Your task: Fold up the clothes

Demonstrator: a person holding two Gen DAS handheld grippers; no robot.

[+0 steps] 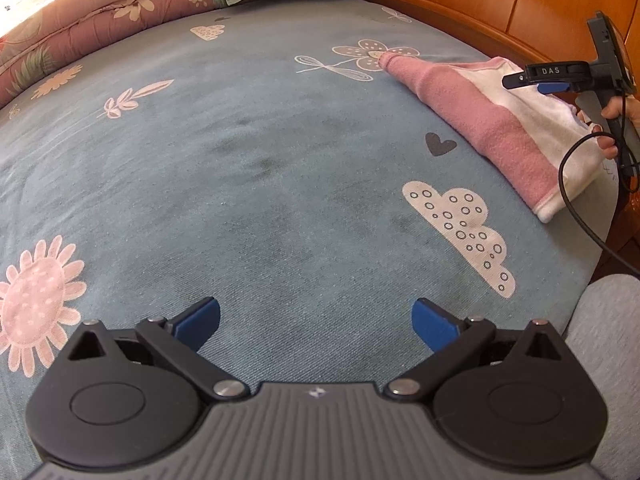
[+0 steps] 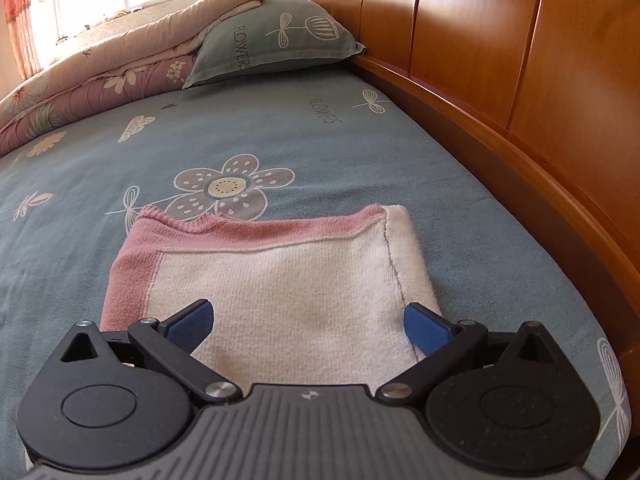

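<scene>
A folded pink and white knitted garment (image 2: 280,276) lies flat on the blue patterned bedsheet (image 2: 120,168), close to the wooden headboard. My right gripper (image 2: 308,322) is open just above the garment's near white part, holding nothing. In the left wrist view the garment (image 1: 492,120) lies at the far right, with the right gripper (image 1: 536,80) over it. My left gripper (image 1: 316,322) is open and empty above bare sheet, well left of the garment.
A wooden headboard (image 2: 500,80) runs along the right side. A blue pillow (image 2: 276,36) and a folded pink floral quilt (image 2: 100,76) lie at the far end by the window. A black cable (image 1: 576,200) hangs from the right gripper. A grey-clad leg (image 1: 612,340) is at right.
</scene>
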